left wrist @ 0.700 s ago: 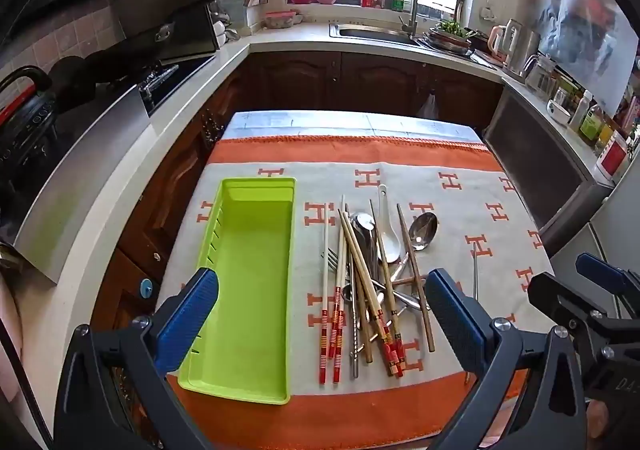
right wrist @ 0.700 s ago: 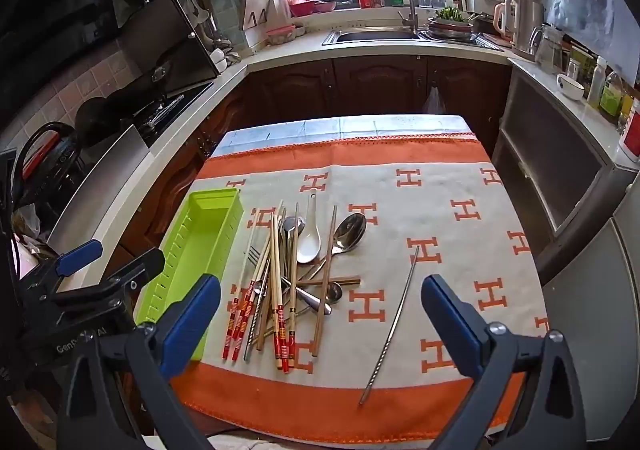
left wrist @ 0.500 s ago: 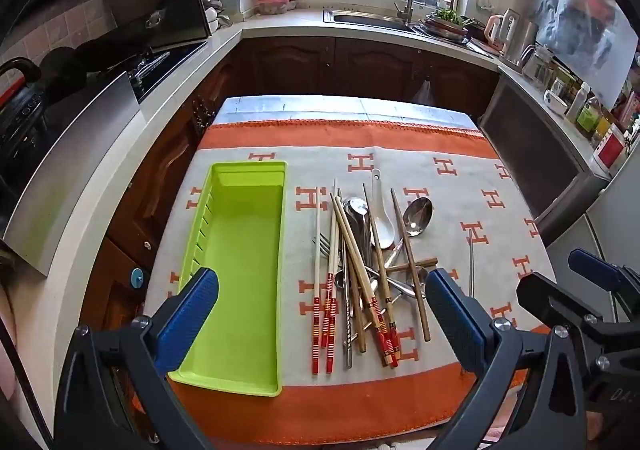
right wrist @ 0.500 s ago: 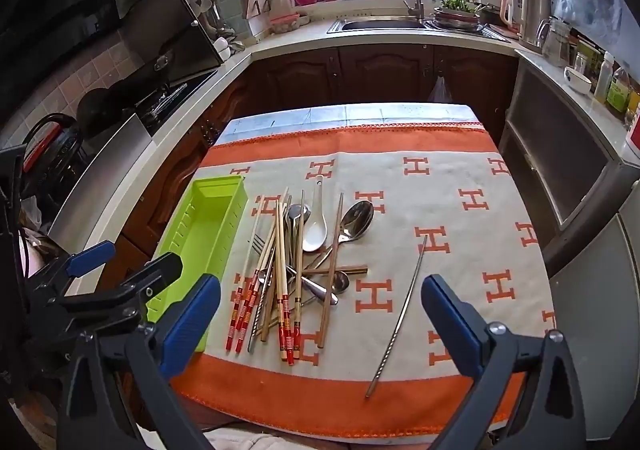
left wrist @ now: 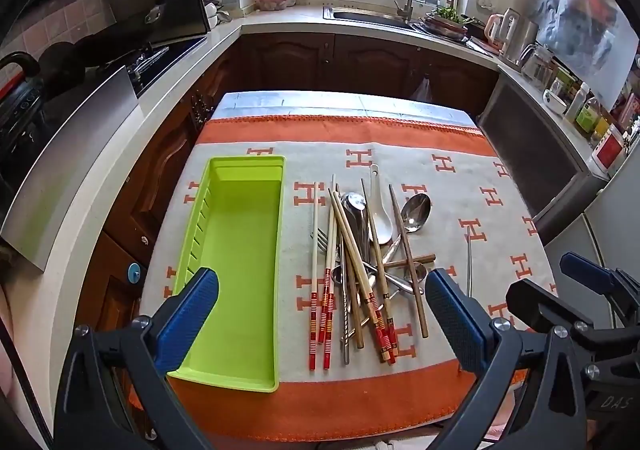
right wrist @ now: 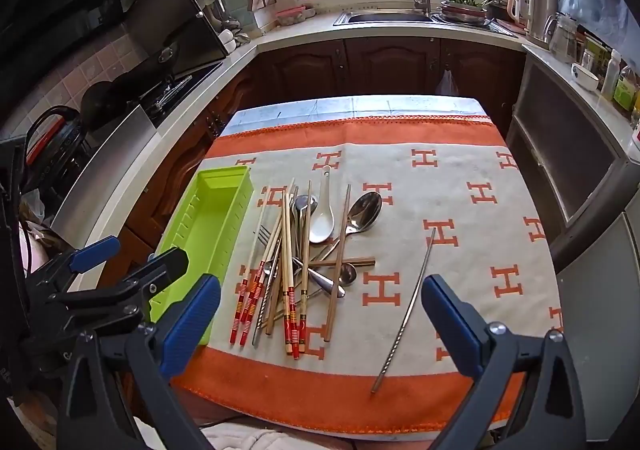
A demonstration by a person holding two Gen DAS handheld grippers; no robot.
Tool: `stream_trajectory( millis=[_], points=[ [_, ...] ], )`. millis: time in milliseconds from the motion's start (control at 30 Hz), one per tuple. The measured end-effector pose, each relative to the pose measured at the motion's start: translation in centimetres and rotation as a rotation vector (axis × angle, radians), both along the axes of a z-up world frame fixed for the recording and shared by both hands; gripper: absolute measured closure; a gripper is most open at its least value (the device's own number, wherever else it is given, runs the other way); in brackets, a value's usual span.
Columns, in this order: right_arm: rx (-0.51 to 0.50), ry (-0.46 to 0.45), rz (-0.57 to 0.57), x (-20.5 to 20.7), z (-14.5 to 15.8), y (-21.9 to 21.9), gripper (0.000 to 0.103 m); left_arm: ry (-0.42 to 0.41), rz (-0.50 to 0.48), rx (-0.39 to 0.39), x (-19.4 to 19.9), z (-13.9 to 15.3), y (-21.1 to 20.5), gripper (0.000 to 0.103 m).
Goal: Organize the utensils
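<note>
Both the left tongs [left wrist: 320, 314] and right tongs [right wrist: 320, 314] gape wide, holding nothing, above the utensil pile [left wrist: 360, 258] beside the green tray [left wrist: 240, 250].

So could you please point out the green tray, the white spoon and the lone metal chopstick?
green tray [left wrist: 240, 270], left wrist view, bare floor.
white spoon [right wrist: 322, 226], right wrist view, bowl.
lone metal chopstick [right wrist: 412, 298], right wrist view, mid-shaft.
</note>
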State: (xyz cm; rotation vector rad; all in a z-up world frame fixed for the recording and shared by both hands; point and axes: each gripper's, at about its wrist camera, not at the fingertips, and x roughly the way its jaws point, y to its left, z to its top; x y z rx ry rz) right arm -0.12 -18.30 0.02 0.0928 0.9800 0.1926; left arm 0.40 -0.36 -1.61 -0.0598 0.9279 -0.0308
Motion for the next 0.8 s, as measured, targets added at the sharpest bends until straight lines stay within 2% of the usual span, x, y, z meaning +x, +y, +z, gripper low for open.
stream_trajectory(
  millis=[800],
  points=[
    [0.014,0.022,-0.001,-0.09,-0.62,-0.33,0.002,0.021,0.002,0.002,-0.19,-0.50,0.01,0.001]
  ],
)
